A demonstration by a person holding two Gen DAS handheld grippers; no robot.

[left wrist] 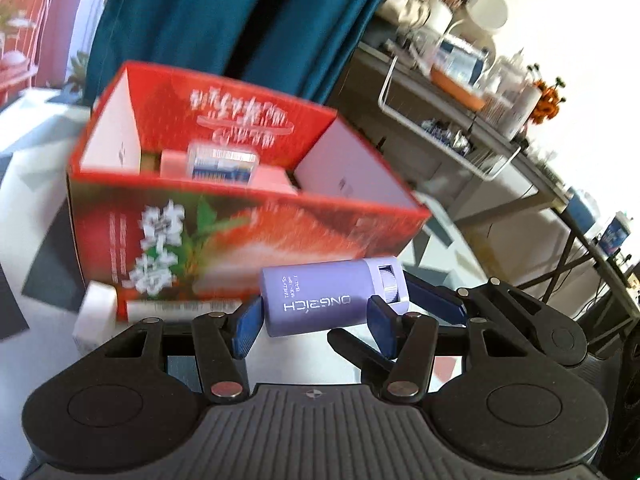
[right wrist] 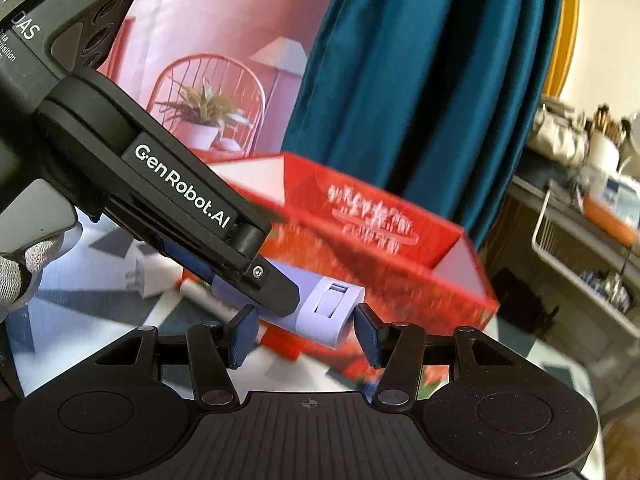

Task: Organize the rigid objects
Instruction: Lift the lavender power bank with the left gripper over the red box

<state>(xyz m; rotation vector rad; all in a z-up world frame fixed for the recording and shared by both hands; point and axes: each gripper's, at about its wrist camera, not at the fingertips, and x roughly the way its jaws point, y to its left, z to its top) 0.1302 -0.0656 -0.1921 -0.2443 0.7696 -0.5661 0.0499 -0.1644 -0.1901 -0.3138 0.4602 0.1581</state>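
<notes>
A lilac canister (left wrist: 334, 296) is held crosswise between the pads of the left gripper (left wrist: 316, 326), long axis running left to right, its dial end reaching toward the right gripper (right wrist: 306, 330). That gripper's pads flank the dial end; whether they press on it cannot be told. The open red carton (left wrist: 224, 216) stands on the worktop (left wrist: 36, 152) just beyond, so the coming move is judged forward and over its near wall.
</notes>
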